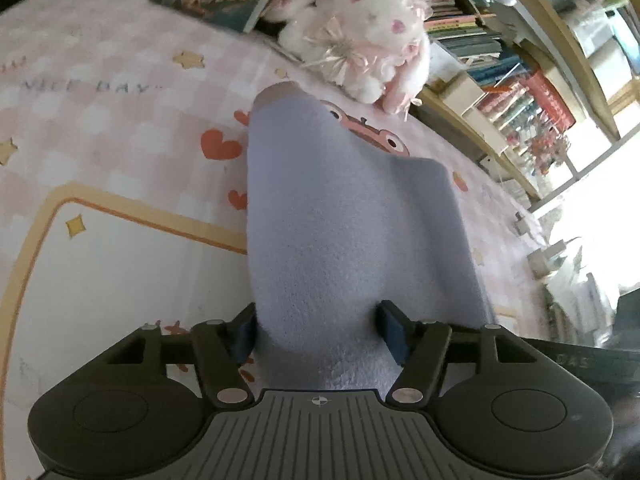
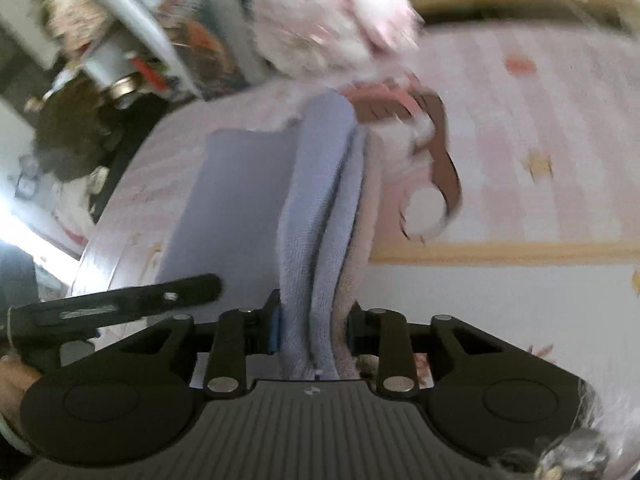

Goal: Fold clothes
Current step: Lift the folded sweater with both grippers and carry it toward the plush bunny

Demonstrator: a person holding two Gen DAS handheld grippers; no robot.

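The left tongs (image 1: 318, 330) are clamped on a pale lavender fleece cloth (image 1: 344, 232), whose bulk fills the gap between the two dark fingers (image 1: 390, 332) and runs up toward 12 o'clock, lifted over a pink checked mat (image 1: 120, 128) printed with hearts, stars and a cartoon face. Whether that mat lies on a desk or a bed cannot be told. A white and pink plush toy (image 1: 360, 32) sits at about 1 o'clock from the cloth, just beside a row of books on shelves (image 1: 500, 64) that stretch toward 3 o'clock. In the blurred right wrist view, the right tongs (image 2: 314, 326) pinch several bunched layers of the same cloth (image 2: 316, 248), the folds standing on edge between the fingers (image 2: 272, 328), while a flatter part of it spreads out toward 10 o'clock over the mat (image 2: 520, 140). The plush toy (image 2: 320, 20) shows there at 12 o'clock, and the other tool (image 2: 120, 304) reaches in from 9 o'clock.
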